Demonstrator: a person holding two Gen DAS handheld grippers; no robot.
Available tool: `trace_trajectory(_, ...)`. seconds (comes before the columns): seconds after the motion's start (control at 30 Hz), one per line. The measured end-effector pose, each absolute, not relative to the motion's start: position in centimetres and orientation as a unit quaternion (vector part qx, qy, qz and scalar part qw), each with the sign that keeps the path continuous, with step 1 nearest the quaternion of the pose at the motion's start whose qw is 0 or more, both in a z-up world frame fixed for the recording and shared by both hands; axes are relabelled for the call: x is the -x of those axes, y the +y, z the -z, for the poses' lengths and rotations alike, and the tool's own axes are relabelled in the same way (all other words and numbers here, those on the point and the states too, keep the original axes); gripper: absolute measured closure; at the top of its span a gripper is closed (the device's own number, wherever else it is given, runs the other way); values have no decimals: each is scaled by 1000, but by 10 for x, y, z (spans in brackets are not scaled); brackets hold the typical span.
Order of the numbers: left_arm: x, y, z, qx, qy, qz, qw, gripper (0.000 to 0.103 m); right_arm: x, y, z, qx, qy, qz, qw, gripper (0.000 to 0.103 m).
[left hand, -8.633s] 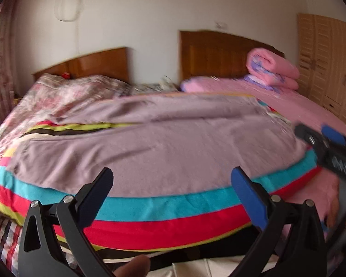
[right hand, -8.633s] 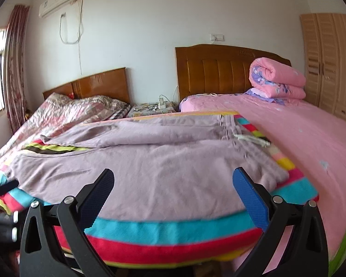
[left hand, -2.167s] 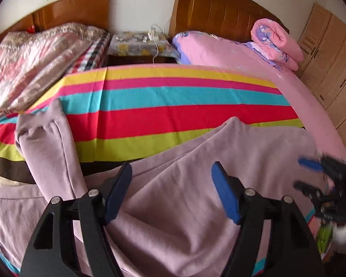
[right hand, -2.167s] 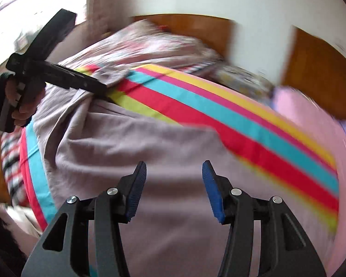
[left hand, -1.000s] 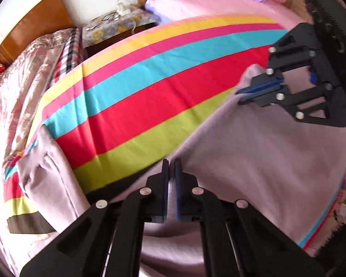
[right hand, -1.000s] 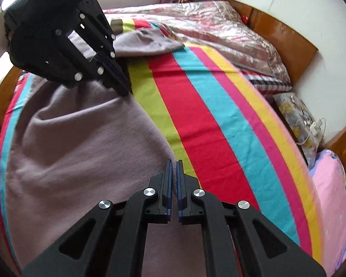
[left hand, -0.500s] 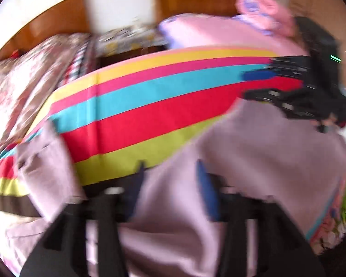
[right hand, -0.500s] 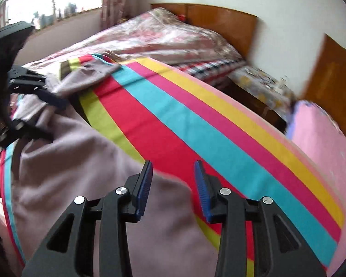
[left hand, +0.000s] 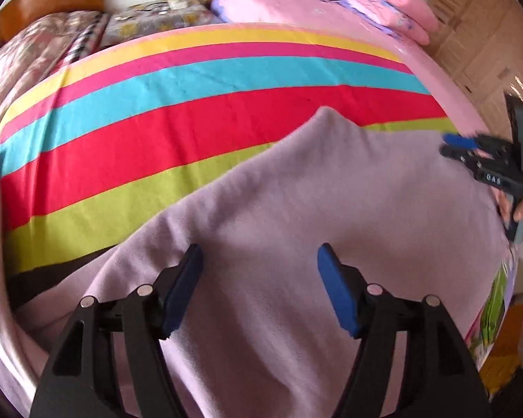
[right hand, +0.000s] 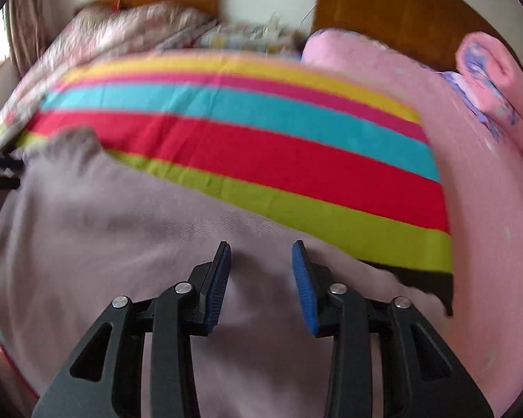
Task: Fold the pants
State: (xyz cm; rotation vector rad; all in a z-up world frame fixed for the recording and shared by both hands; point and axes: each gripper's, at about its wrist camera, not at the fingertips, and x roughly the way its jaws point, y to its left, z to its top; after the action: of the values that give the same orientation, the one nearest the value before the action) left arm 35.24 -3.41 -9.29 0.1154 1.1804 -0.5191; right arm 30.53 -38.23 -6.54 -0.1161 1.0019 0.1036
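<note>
Mauve knit pants point(left hand: 296, 209) lie spread over the near half of a bed, on a striped blanket point(left hand: 191, 104) with bands of yellow, pink, turquoise, red and lime. In the left wrist view the cloth fills the frame from about 4 o'clock round to 8 o'clock, and one folded corner rises to a peak just right of centre, reaching into the red band. The left gripper point(left hand: 259, 285) hovers over the fabric at 6 o'clock with its blue-padded fingers point(left hand: 183, 285) wide apart and nothing between them. The right gripper point(left hand: 460, 144) shows at 3 o'clock in that view, at the edge of the pants, held in a hand point(left hand: 512, 205); its tips look close together there. Its own camera shows the fingers point(right hand: 218, 285) of the right gripper point(right hand: 261, 282) parted by a moderate gap above the cloth, gripping nothing. A rolled pink quilt point(right hand: 495, 83) sits at 2 o'clock on a pink sheet point(right hand: 488, 226), before a wooden headboard point(right hand: 394, 10). At 12 o'clock a cluttered nightstand point(left hand: 157, 17) stands between the beds.
</note>
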Motion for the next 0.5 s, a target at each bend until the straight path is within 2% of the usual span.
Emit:
trace_trajectory(0.13,-346,-55,65,-47,520,268,810,32,-265,-377,38,57,429,-59,900,67)
trace_trajectory(0.23,-342,-98,54,-57,507,298,807,29,-245,-364,42,44,433,-79,897,67)
trace_trajectory(0.37,-348,-164,68,-72,522,329,784,29,-207,-355,50,26,448,-88,889,67)
trace_trajectory(0.5,-355,-186,96,-113,528,297,788,30,-163,-355,79,25,491,-73,868,67)
